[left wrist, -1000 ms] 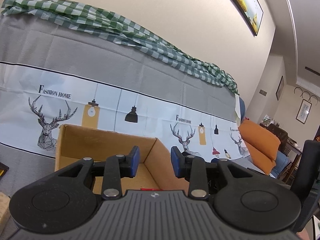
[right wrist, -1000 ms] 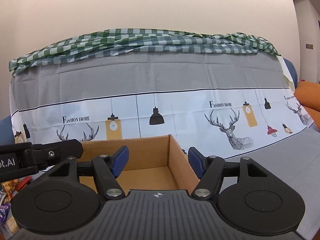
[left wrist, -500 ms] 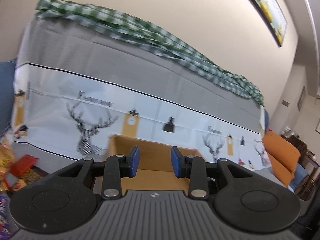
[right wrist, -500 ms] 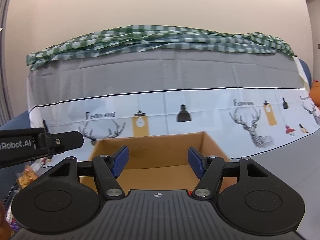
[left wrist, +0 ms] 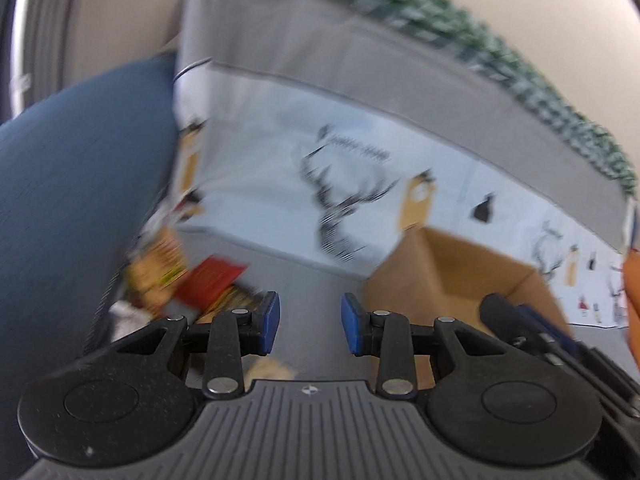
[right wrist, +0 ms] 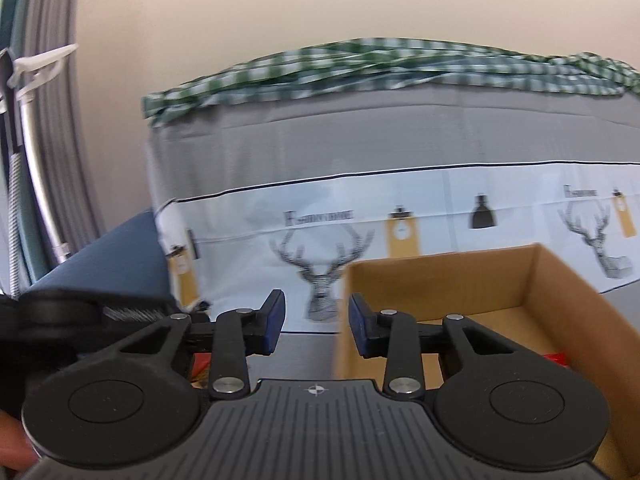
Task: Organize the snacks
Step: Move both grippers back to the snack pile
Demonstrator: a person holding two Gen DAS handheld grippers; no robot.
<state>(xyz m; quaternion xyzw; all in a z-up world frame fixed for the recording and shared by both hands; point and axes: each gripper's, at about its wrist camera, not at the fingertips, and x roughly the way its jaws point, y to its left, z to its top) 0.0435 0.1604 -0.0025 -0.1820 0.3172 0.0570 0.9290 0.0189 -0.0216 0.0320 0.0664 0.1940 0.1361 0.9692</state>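
Note:
My left gripper (left wrist: 310, 328) is open over the grey seat cover with nothing between its blue pads. Just ahead and to its left, in the blurred left wrist view, lies a pile of snack packets: a red one (left wrist: 212, 282) and a yellow one (left wrist: 158, 266). An open cardboard box (left wrist: 460, 276) stands to the right. In the right wrist view my right gripper (right wrist: 316, 328) hovers at the box's (right wrist: 480, 292) left wall. Its jaws are closing on nothing. A red packet (right wrist: 556, 358) lies inside the box.
A deer-print cover (right wrist: 400, 220) drapes the sofa back, with a green checked cloth (right wrist: 360, 68) on top. A blue armrest (left wrist: 80, 200) bounds the left side. One finger (left wrist: 536, 322) of the right gripper shows by the box. An orange cushion (left wrist: 632, 300) lies far right.
Both views have swung left, so the box now sits to the right. The snack pile and blue armrest have come into the left wrist view. The right jaws have narrowed.

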